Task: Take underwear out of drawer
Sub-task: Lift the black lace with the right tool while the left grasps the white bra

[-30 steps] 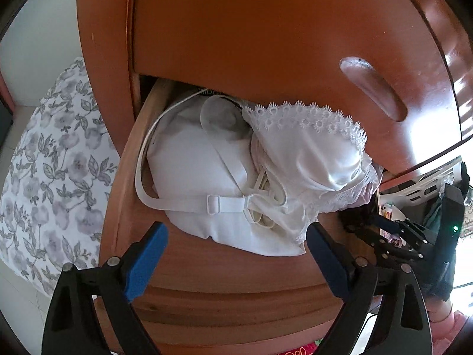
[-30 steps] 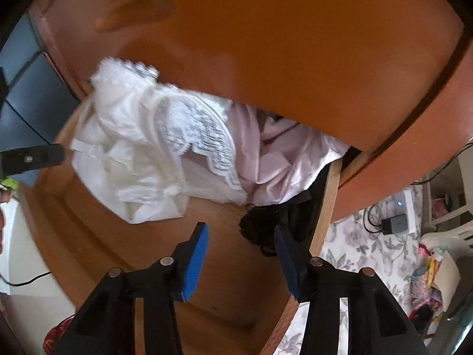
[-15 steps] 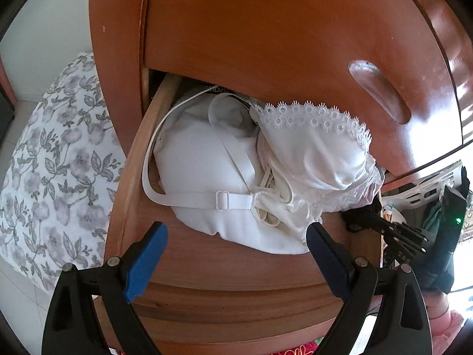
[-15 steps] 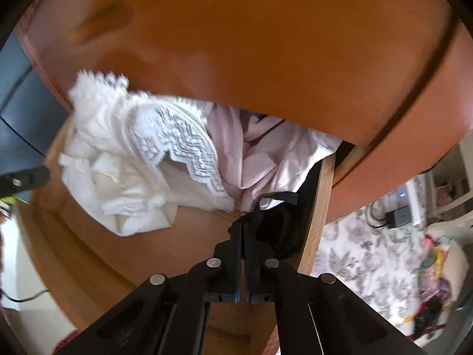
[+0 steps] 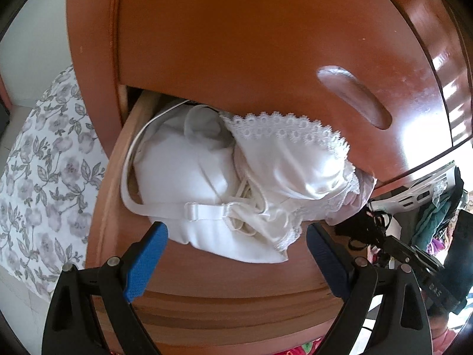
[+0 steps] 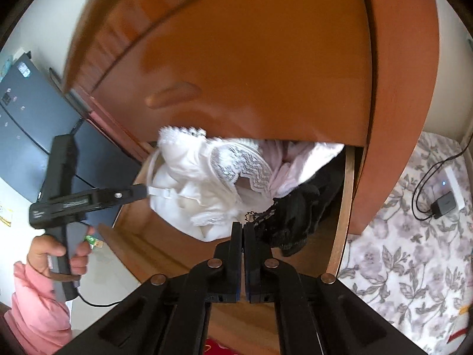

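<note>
The wooden drawer is seen pulled out from under a closed drawer front, and every place here is given relative to it. Inside it, toward its left wall, a white padded bra is piled with a lace-edged white garment laid over it; a pale pink garment is seen behind these, toward the drawer's right side. The left gripper is held released above the drawer's front edge, its blue pads wide apart and nothing between them. The right gripper is clenched over the drawer's right front part, and the lace edge of the black underwear is pinched at its tips; the garment is seen hanging from the tips to their right, just above the drawer floor. A floral sheet is seen beside the drawer's right wall.
</note>
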A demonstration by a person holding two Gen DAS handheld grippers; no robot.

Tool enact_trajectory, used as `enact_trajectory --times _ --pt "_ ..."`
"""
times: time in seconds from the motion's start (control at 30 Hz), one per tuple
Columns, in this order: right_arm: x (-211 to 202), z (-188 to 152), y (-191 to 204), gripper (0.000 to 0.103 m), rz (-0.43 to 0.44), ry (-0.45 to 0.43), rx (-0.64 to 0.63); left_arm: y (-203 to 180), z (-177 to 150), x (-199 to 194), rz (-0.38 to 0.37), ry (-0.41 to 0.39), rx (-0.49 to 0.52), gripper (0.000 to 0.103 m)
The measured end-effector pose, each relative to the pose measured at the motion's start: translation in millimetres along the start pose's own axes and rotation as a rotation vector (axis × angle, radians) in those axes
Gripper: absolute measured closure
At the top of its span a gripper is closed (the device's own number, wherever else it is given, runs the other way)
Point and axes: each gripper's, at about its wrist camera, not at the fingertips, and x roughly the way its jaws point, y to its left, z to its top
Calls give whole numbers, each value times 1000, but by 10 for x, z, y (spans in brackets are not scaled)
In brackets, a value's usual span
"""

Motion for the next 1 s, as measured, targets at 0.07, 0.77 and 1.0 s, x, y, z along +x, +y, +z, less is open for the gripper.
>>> enact_trajectory --times 0.07,0.77,1.0 --pt "-77 2 25 102 18 -12 -1 -38 13 0 -12 -2 1 8" --pt "-1478 245 258 102 204 -361 -18 -205 62 50 21 20 18 8" --pt "-1489 223 243 102 168 -348 -25 -45 13 131 113 89 1 8"
